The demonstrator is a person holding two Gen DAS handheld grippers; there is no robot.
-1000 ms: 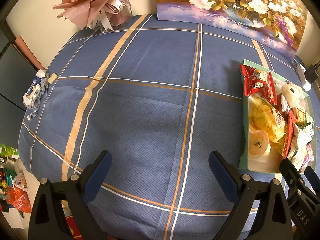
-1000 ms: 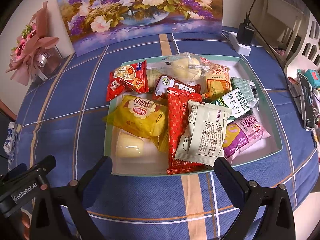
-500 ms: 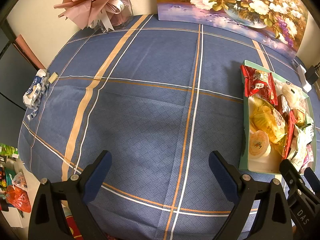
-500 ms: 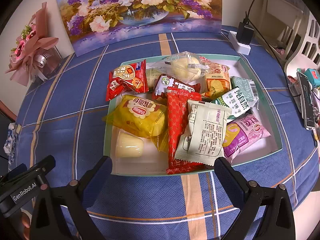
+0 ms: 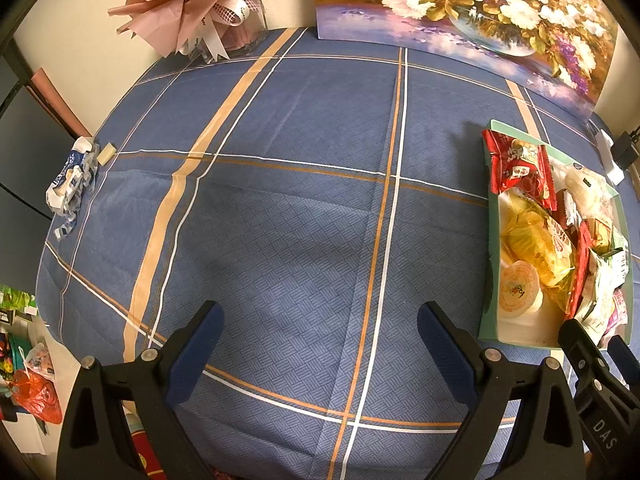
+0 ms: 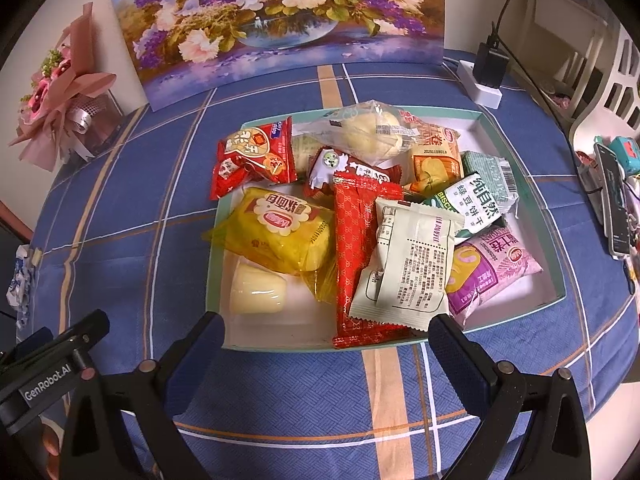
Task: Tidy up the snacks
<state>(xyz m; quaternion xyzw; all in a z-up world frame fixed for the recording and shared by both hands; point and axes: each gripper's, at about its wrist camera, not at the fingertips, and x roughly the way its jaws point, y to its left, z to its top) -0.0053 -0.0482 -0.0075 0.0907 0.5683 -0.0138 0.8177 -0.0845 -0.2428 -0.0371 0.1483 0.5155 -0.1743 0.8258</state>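
Two grippers: both with jaws spread wide, nothing between them.
Right gripper [image 6: 326, 344]: lower centre of the right wrist view, at the near rim of the snack tray [image 6: 520, 184], pointing straight into it.
Left gripper [image 5: 318, 336]: lower centre of the left wrist view, over bare blue plaid tablecloth [image 5: 280, 200]; tray at the far right edge of that frame, well off its line.
Nearer arm: right, by judgement; left would need to swing across.
Closest packet: long red wrapper [image 6: 360, 256], long axis running from frame bottom toward frame centre, near end almost midway between the right jaws, roughly in line with the approach.
Overlap: pale green-white packet [image 6: 408, 264] lying on the red wrapper's right edge; yellow cake packet [image 6: 280, 232] just left of it.
Also near: pale jelly cup [image 6: 258, 292] at the tray's lower left corner, ahead of the left finger.
Remaining contents: small red packet [image 6: 256, 160], clear bagged bun [image 6: 368, 132], pink packet [image 6: 492, 268], piled and overlapping.
Likely need: wrist turn to grip the red wrapper across its width.
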